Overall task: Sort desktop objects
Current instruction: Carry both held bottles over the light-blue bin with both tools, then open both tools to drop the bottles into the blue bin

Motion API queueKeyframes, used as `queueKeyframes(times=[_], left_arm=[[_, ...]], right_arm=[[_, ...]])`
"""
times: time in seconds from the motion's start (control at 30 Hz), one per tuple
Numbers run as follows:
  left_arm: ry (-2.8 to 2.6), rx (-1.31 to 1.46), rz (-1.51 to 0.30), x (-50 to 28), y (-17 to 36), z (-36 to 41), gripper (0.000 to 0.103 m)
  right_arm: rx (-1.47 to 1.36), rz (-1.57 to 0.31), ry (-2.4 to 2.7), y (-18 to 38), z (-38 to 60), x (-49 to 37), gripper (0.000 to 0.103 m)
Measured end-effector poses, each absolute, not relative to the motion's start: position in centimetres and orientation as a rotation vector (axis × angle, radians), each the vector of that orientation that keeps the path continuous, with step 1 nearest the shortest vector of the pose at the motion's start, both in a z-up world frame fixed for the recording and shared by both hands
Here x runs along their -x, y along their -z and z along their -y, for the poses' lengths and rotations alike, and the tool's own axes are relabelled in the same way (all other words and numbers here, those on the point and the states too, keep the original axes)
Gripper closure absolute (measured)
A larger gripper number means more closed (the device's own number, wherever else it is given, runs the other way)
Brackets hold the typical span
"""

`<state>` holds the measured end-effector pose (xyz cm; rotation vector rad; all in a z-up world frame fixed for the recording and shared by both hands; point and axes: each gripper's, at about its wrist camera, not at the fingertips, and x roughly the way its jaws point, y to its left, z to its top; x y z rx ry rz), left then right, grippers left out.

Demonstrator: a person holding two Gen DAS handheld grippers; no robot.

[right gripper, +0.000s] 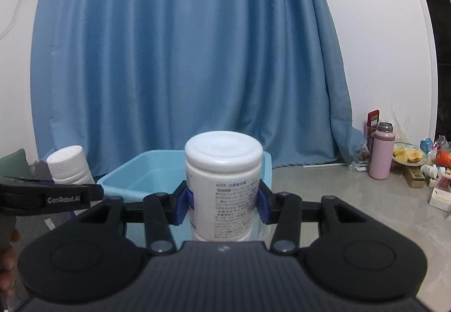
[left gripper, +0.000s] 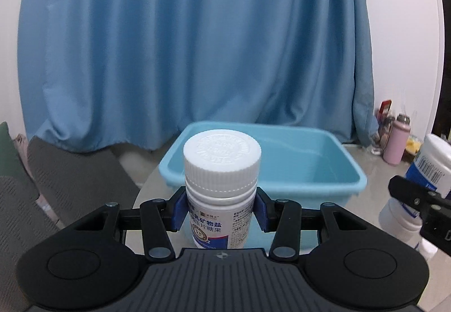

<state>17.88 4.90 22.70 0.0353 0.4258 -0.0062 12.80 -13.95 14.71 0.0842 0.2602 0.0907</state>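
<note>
My left gripper (left gripper: 221, 212) is shut on a white pill bottle (left gripper: 221, 185) with a ribbed cap and a blue label, held upright in front of the light blue plastic tub (left gripper: 307, 168). My right gripper (right gripper: 224, 203) is shut on a wider white jar (right gripper: 224, 179) with a smooth lid and printed text, also upright, in front of the tub (right gripper: 146, 174). The jar and the right gripper show at the right edge of the left wrist view (left gripper: 428, 168). The pill bottle (right gripper: 69, 164) and the left gripper show at the left of the right wrist view.
The tub stands on a grey tabletop (right gripper: 324, 188) before a blue curtain (right gripper: 183, 58). At the far right are a pink flask (right gripper: 382, 151), a plate of food (right gripper: 408, 155), cans, small bottles and boxes. A grey seat (left gripper: 70, 171) lies left of the table.
</note>
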Motion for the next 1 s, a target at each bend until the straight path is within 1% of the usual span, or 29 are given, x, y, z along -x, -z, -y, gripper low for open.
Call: queueKeyframes(times=[0.13, 0.37, 1.0], left_arm=[[0.026, -0.034, -0.417, -20.1, -24.0, -4.4, 0.055], [0.065, -0.047, -0.418, -23.8, -24.6, -4.1, 0.055], [0.094, -0.079, -0.515, -33.7, -20.6, -5.3, 0.055]], right_arm=[[-0.065, -0.262, -0.075, -15.8, 13.5, -14.8, 0.055], [-0.069, -0.286, -0.077, -16.5, 12.9, -18.0, 0.055], [-0.082, -0.393, -0.006, -12.6, 12.4, -27.2, 0.055]])
